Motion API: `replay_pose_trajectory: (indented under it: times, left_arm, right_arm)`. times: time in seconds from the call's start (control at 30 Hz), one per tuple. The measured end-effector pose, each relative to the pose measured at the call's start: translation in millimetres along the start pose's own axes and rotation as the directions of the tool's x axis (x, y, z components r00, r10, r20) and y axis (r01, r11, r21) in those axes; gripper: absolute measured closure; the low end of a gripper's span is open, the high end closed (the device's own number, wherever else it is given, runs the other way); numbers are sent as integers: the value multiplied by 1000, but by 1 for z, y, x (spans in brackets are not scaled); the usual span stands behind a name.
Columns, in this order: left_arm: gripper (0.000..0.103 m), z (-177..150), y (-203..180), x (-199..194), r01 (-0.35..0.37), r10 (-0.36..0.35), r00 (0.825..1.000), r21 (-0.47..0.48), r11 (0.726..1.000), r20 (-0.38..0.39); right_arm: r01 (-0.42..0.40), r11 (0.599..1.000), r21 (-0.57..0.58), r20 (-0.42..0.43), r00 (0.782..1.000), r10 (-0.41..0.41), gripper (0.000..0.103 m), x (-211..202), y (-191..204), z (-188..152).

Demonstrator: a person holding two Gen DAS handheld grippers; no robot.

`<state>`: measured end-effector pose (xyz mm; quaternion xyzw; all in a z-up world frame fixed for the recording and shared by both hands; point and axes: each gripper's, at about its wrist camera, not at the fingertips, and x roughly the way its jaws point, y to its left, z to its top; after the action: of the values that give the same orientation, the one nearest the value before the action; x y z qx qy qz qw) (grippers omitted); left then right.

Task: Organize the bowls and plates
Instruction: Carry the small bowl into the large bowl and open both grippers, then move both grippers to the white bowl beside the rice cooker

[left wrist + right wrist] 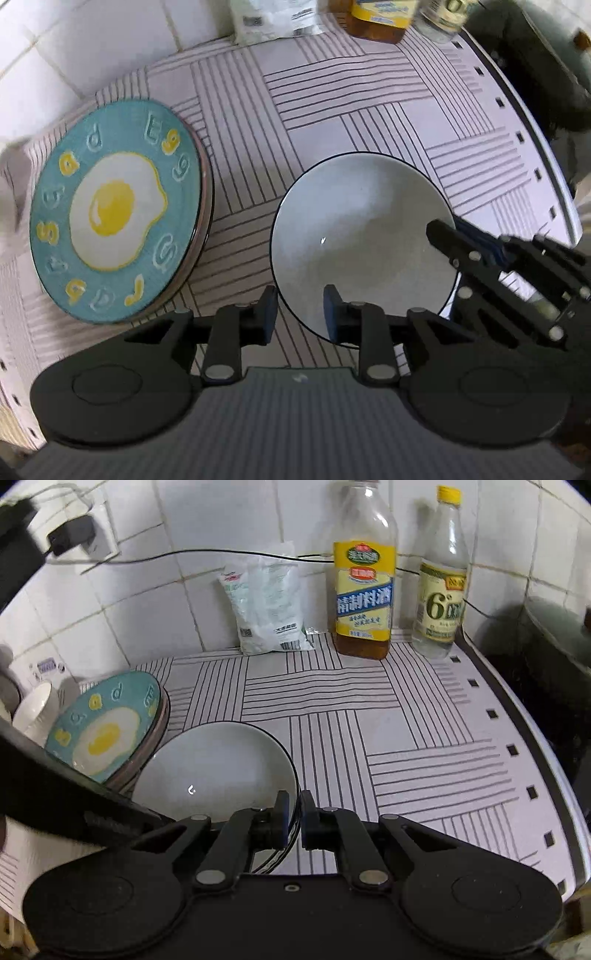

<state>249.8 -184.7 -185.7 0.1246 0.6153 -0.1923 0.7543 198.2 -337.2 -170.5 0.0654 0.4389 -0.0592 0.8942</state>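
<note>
A grey bowl (364,240) sits on the striped surface (332,96) beside a stack of egg-pattern plates (116,210), its rim clenched by the right gripper (293,819) while the left gripper (300,314) straddles the near edge, fingers released.

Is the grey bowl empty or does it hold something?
Empty: the grey bowl shows only bare glaze inside, in both wrist views.

One grey bowl (218,764), one teal egg-print plate (107,720) topping a small stack, two bottles (364,590), one white packet (266,609), one white cup (35,712), two grippers (293,819).
</note>
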Motion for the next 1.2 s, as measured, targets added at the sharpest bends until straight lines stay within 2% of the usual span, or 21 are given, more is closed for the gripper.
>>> replay_pose_trajectory:
  times: [0.17,0.23,0.53,0.6,0.7,0.93,1.2]
  left_arm:
    - [75,-4,18,-18,3,0,998,-52,999,56]
    - [74,-7,27,-26,21,-16,997,-72,997,69]
    - [68,-43,46,-79,61,-47,987,-83,995,156]
    - [64,-55,47,-94,55,-39,983,-81,995,181]
    - [62,-71,47,-111,23,-5,980,-88,996,197]
    - [46,-103,54,-145,0,25,970,-103,995,242]
    - [40,-131,73,-162,13,18,968,-122,992,251]
  right_arm:
    - [-10,999,-43,-20,1000,9,87,-12,1,1]
    - [-3,997,-81,-22,1000,1,76,-22,3,1]
    - [-105,986,-131,-56,994,99,49,-60,10,7]
    - [-111,982,-152,-61,993,103,44,-65,12,6]
    - [-127,977,-171,-60,991,119,32,-72,14,6]
    - [-187,953,-240,-86,982,171,30,-87,27,-2]
    - [-266,906,-328,-136,963,234,30,-107,49,-7]
